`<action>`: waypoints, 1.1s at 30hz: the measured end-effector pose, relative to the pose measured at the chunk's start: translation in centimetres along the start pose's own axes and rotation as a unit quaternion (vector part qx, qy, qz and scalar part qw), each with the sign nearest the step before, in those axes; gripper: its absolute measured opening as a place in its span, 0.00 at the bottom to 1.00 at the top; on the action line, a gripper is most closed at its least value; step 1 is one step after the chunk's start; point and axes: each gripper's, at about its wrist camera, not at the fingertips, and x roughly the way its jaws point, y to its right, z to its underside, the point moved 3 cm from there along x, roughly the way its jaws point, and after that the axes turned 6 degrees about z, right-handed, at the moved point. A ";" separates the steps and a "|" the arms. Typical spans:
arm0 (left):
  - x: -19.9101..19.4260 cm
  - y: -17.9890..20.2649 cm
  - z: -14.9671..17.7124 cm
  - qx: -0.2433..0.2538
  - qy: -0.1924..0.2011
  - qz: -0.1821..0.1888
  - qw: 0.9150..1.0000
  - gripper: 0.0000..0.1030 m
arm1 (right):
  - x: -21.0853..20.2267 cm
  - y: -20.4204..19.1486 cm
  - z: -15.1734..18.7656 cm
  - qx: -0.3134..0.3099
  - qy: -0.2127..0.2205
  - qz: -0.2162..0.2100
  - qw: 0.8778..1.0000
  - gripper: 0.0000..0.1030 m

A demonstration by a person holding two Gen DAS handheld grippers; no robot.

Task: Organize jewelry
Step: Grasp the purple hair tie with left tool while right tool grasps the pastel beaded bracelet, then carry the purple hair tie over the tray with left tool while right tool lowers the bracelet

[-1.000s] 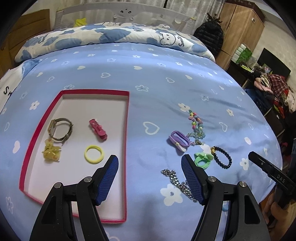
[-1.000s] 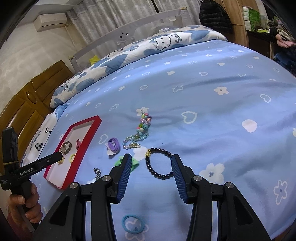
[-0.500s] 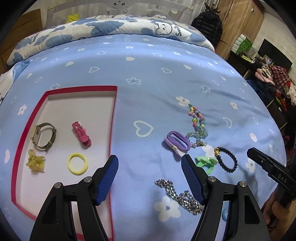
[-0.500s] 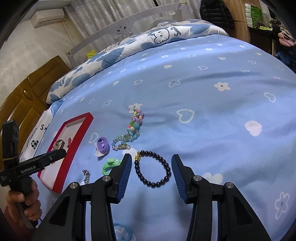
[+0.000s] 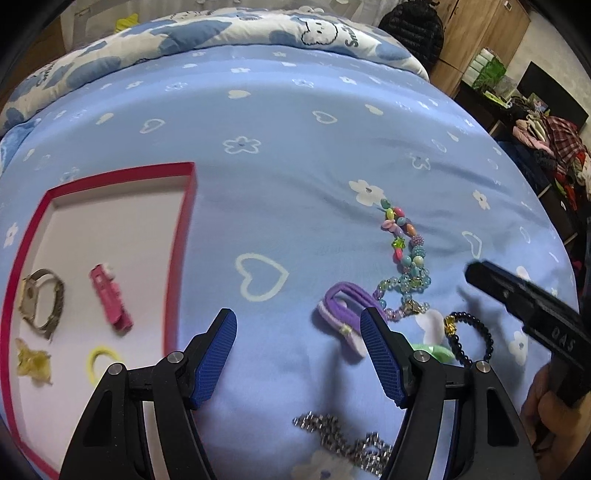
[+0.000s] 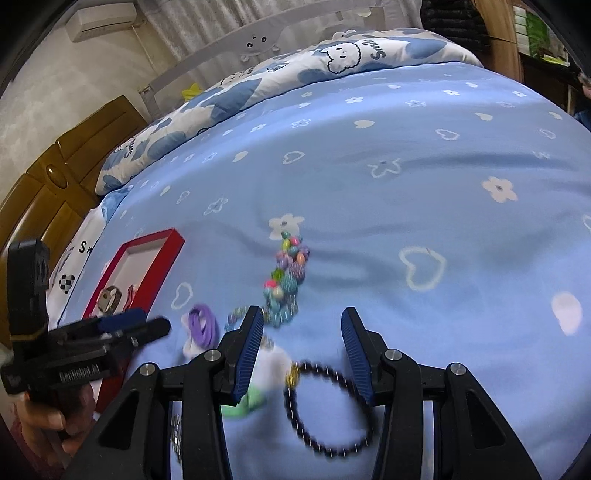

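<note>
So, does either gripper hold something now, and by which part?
Nothing is held. The left gripper and right gripper are open; the black bead bracelet lies unclamped on the bed.

Left gripper (image 5: 298, 354) and right gripper (image 6: 302, 349), both hand-held, angled downward with jaws parted and empty.

A home bedroom: a bed (image 5: 295, 155) with a blue heart-and-flower sheet, a cartoon-print quilt (image 6: 280, 74) by the headboard (image 6: 258, 44), wooden wardrobes (image 5: 480, 40), curtains (image 6: 229, 26), a wall air conditioner (image 6: 103, 20) and piled clothes (image 5: 550, 140).
</note>
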 end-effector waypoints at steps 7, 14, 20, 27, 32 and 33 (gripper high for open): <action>3.6 0.4 -0.9 0.012 -0.025 -0.001 1.000 0.53 | 3.5 -0.7 -1.9 -0.001 -0.017 -0.009 1.000 0.38; 4.9 1.3 -1.4 0.030 -0.029 0.013 0.999 0.15 | 6.5 -0.9 -2.1 -0.006 -0.046 -0.002 0.999 0.23; 4.2 1.0 -1.6 0.025 -0.019 0.022 0.999 0.04 | 6.4 -1.2 -2.3 -0.010 -0.041 -0.006 0.999 0.12; 0.5 -0.4 -1.0 0.006 0.012 0.035 0.999 0.03 | 3.0 -1.7 -2.5 -0.003 -0.003 -0.016 1.000 0.12; -3.1 -1.3 0.0 -0.003 0.040 0.039 0.998 0.03 | 0.2 -2.7 -2.5 -0.007 0.022 -0.026 0.999 0.12; -3.8 -1.6 0.3 -0.005 0.044 0.040 0.998 0.03 | -0.4 -2.8 -2.4 -0.007 0.025 -0.031 0.999 0.12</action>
